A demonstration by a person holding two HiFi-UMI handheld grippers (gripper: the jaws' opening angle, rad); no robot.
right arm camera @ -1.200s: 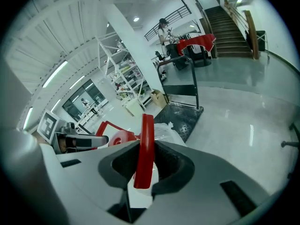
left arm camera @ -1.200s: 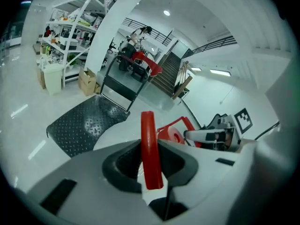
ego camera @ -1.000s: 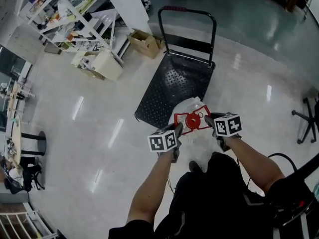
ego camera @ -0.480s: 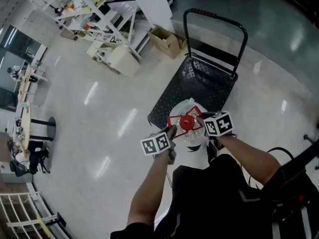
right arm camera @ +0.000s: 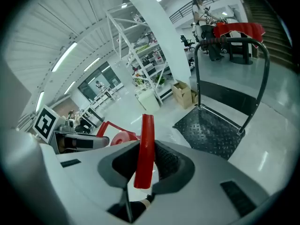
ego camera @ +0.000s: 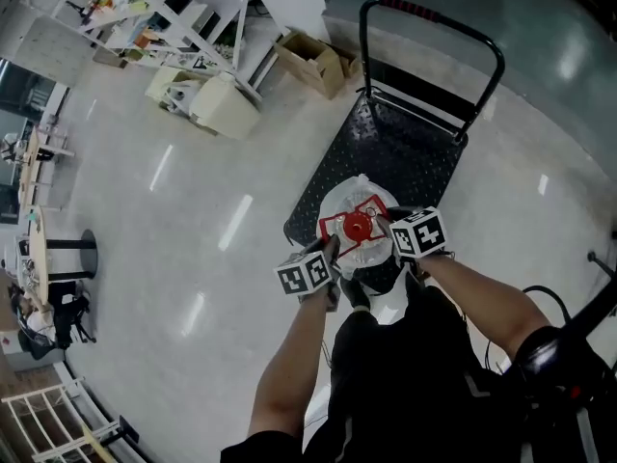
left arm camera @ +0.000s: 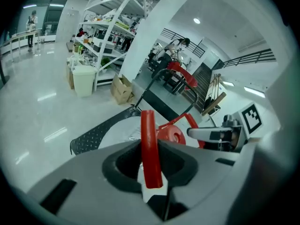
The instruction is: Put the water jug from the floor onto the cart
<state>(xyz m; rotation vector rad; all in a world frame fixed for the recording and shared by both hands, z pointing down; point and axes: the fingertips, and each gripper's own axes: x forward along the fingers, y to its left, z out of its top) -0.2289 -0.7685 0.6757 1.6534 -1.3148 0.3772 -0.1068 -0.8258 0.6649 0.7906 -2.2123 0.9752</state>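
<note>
A clear water jug with a red cap and a red handle frame hangs in the air over the near end of the black cart. My left gripper is shut on the frame's left bar. My right gripper is shut on the frame's right bar. In each gripper view the red bar stands upright between the grey jaws, with the red cap beyond it. The jug's lower body is hidden under my hands.
The cart's handle rises at its far end. A cardboard box and a cream bin stand by white shelving at the upper left. A round-based stand is at the left. People stand far off.
Both grippers have carried the jug forward toward the cart; it now hangs over the deck's near end instead of the floor before it. Both grips are unchanged.
</note>
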